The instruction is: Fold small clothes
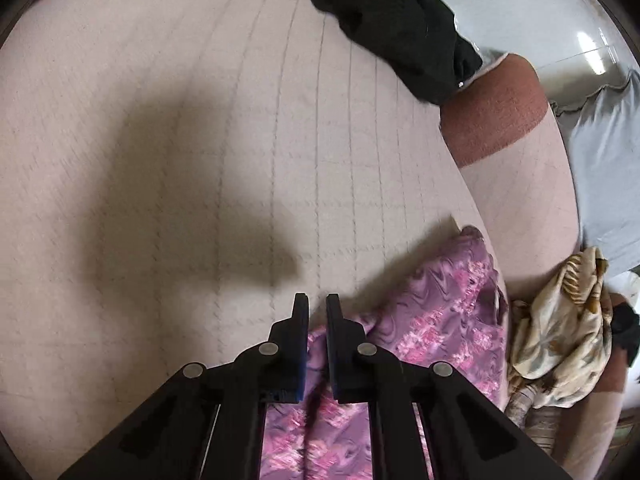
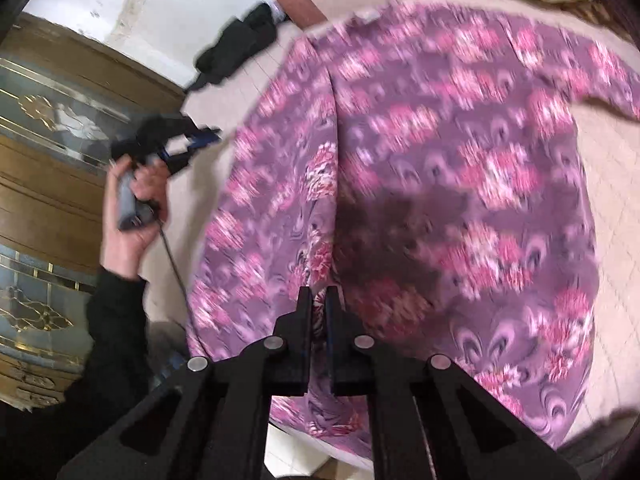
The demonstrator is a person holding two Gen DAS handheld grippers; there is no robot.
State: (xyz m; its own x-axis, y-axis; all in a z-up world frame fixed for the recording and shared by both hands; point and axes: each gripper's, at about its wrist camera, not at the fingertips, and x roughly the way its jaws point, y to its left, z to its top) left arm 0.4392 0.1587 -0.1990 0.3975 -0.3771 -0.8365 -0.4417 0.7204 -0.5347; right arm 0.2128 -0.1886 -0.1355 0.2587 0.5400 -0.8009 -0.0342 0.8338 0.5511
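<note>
A purple garment with pink flowers (image 2: 440, 168) lies spread on the pale quilted bed (image 1: 160, 160). My right gripper (image 2: 319, 300) is shut on its near edge, cloth pinched between the jaws. My left gripper (image 1: 317, 308) has its jaws nearly together with the garment's edge (image 1: 440, 320) running under and between them above the bed. In the right wrist view the left gripper (image 2: 200, 136) shows at the garment's left edge, held by a hand (image 2: 132, 216).
A black garment (image 1: 392, 20) lies at the far edge of the bed. A cream patterned cloth (image 1: 560, 332) is bunched at the right. A grey cloth (image 1: 600, 168) hangs beyond it. A wooden cabinet with glass doors (image 2: 48, 160) stands to the left.
</note>
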